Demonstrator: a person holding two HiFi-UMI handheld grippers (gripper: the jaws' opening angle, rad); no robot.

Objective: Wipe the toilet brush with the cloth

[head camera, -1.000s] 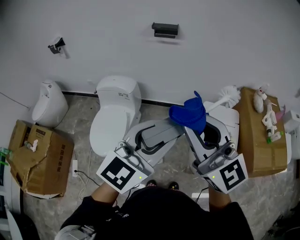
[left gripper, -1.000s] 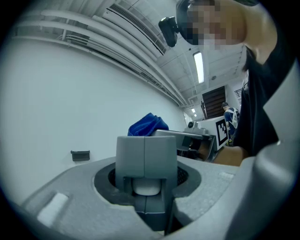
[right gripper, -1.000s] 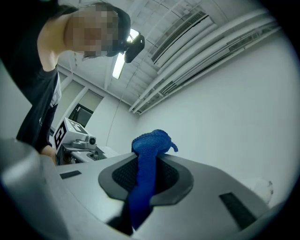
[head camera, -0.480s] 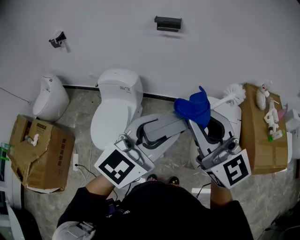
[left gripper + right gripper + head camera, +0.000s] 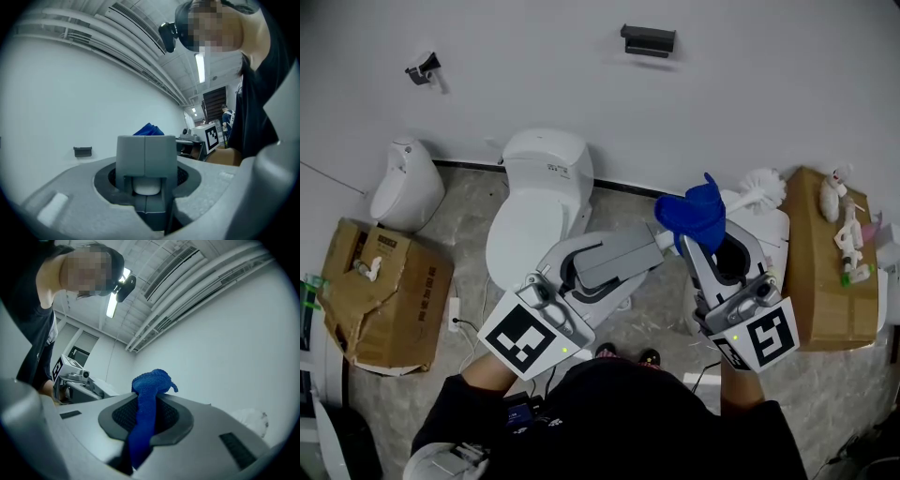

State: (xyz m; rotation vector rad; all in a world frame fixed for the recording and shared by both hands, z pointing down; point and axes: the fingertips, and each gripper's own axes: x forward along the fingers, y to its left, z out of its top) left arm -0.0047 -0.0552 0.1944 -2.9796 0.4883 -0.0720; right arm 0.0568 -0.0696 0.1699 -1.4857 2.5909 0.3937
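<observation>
Wiping looks to be the step in hand. The left gripper (image 5: 657,242) is clamped on the near end of the toilet brush (image 5: 761,190). In the left gripper view its jaws stand close together, with the white, rounded handle end (image 5: 146,186) pinched between them. The brush runs away from that gripper's tips, and its white bristle head is at the far end.

The right gripper (image 5: 687,242) grips the blue cloth (image 5: 694,214). In the right gripper view the cloth rises from between its closed jaws and bunches beyond the tips. That bunch sits just ahead of the left gripper's tips, over the handle, so the shaft there is hidden. Whether the cloth wraps the handle or only lies against it, I cannot tell.

Judging from this, the near part of the handle is being wiped and the stretch toward the bristles is left to do. The next move calls for the left gripper to hold the brush steady. The right gripper should then draw the cloth along the shaft toward the bristle head, pressing on it without slipping off.
</observation>
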